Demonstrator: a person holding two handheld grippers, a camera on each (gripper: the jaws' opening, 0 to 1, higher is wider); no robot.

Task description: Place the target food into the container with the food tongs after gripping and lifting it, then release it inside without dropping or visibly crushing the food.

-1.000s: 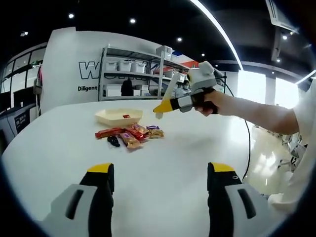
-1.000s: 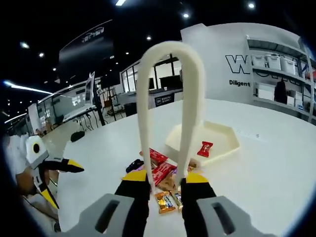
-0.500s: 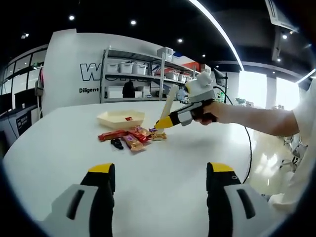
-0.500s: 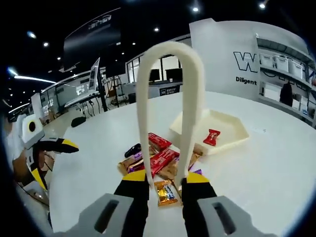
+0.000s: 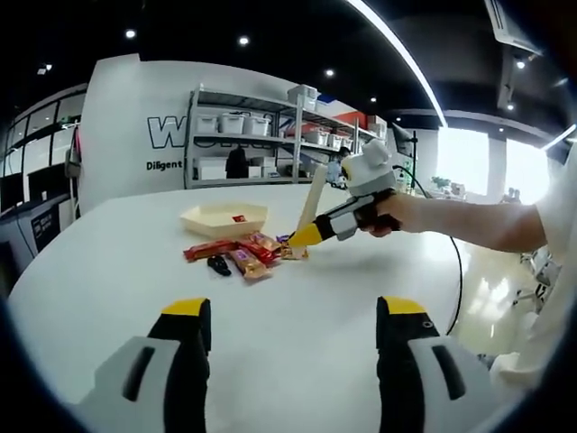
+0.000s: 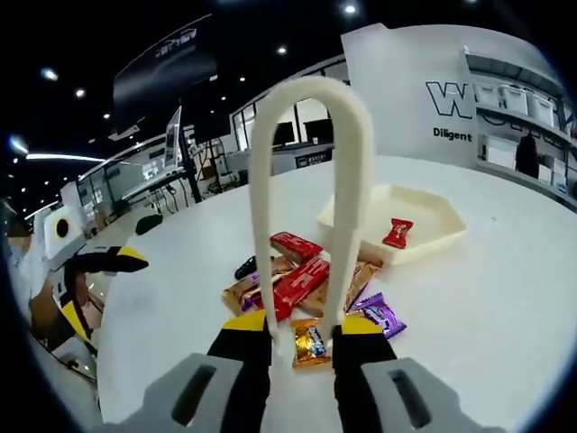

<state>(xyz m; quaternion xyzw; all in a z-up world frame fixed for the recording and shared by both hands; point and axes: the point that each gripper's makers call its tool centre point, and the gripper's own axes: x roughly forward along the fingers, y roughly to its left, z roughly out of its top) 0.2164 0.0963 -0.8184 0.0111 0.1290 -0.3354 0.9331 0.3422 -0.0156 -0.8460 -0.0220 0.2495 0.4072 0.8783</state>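
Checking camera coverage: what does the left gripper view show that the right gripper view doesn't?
Left gripper view alone: the right gripper from outside, a person's hand and forearm holding it, and the left gripper with its jaws wide apart and nothing between them. Right gripper view alone: the cream food tongs as a full loop rising from the jaws shut on them, an orange packet between their arms, and a purple packet. Both: the white table, the snack pile, and the cream tray with one red candy in it.
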